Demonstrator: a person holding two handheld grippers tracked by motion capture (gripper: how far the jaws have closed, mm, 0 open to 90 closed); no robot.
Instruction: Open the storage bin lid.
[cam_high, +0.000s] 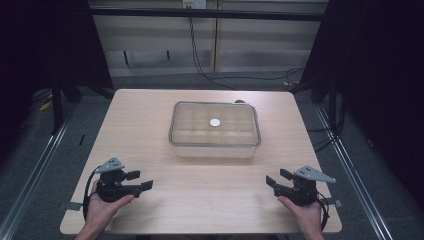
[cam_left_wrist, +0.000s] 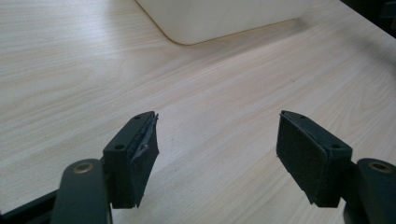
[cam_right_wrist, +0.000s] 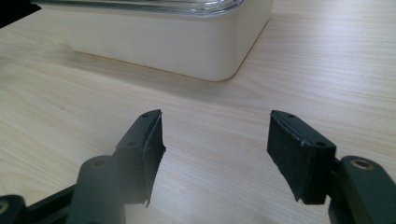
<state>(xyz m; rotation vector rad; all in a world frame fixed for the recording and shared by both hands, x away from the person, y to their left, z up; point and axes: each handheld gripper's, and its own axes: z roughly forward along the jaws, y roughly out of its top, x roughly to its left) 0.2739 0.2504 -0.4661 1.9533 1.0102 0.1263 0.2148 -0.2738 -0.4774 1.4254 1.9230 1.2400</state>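
In the high view, a rectangular cream container (cam_high: 215, 131) with a clear lid is seen standing near the middle of a light wooden table (cam_high: 150, 120). A small white round knob (cam_high: 215, 122) is seen at the centre of the lid. The left gripper (cam_high: 140, 180) is held at the near left corner of the table in the left hand (cam_high: 102, 209), the right gripper (cam_high: 277, 179) at the near right corner in the right hand (cam_high: 304, 212); both are well apart from the container, with jaws spread.

In the left gripper view, the jaws are seen released, with bare wood between them; a corner of the container (cam_left_wrist: 219, 18) is seen ahead.

In the right gripper view, the jaws are likewise parted and empty, and the container (cam_right_wrist: 163, 42) stands ahead under its glassy lid rim.
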